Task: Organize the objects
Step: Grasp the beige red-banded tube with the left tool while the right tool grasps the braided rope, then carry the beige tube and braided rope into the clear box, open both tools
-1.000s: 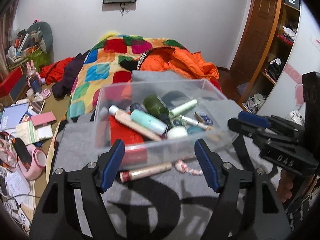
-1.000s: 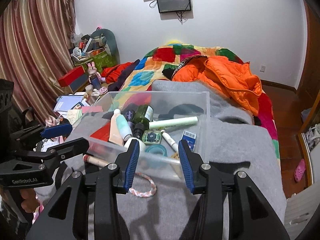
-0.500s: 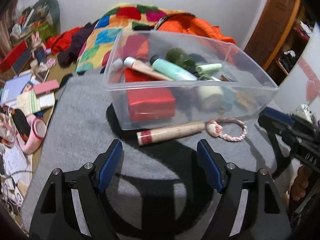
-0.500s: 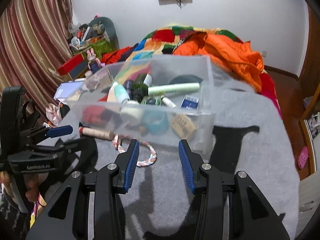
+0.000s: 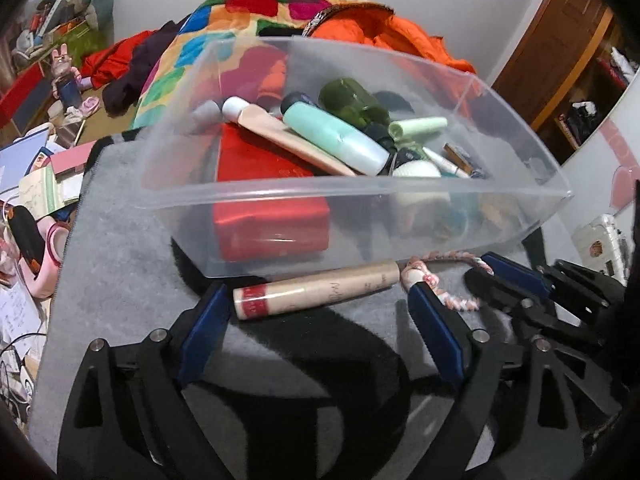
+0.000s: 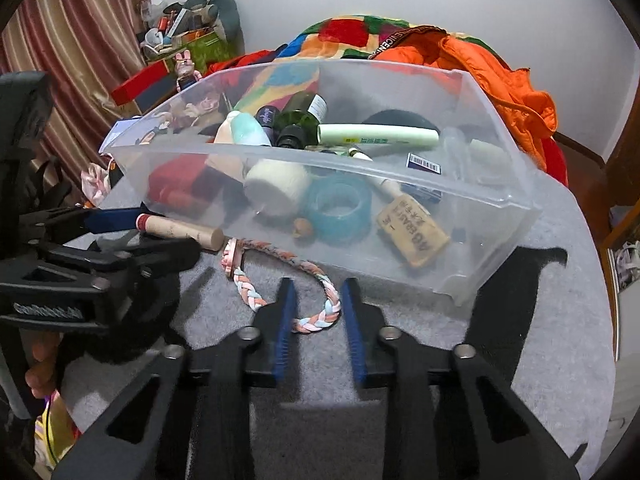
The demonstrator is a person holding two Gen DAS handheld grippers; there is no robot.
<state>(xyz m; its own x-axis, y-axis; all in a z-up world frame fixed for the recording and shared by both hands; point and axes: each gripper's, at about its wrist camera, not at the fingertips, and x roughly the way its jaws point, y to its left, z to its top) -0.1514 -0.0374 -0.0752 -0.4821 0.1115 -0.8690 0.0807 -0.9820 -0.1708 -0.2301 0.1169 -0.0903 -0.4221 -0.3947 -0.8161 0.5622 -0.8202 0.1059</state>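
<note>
A clear plastic bin (image 5: 280, 194) (image 6: 496, 196) full of cosmetics stands on a grey blanket (image 5: 120, 272) (image 6: 560, 320). A beige tube with a red band (image 5: 316, 288) (image 6: 180, 230) lies in front of the bin. A braided pink and blue bracelet (image 5: 440, 276) (image 6: 280, 292) lies beside it. My left gripper (image 5: 320, 312) is open, its fingers on either side of the tube, just short of it. My right gripper (image 6: 316, 304) is open, its fingers on either side of the bracelet's near loop.
A bed with a colourful quilt (image 5: 224, 28) and an orange jacket (image 6: 500, 68) lies behind the bin. Books, boxes and toys (image 5: 40, 152) clutter the floor at the left. A wooden door and shelves (image 5: 560, 52) stand at the right.
Both grippers have come down and forward toward the blanket. The left one now brackets the tube and the right one brackets the bracelet. The right gripper's fingers have narrowed a little.
</note>
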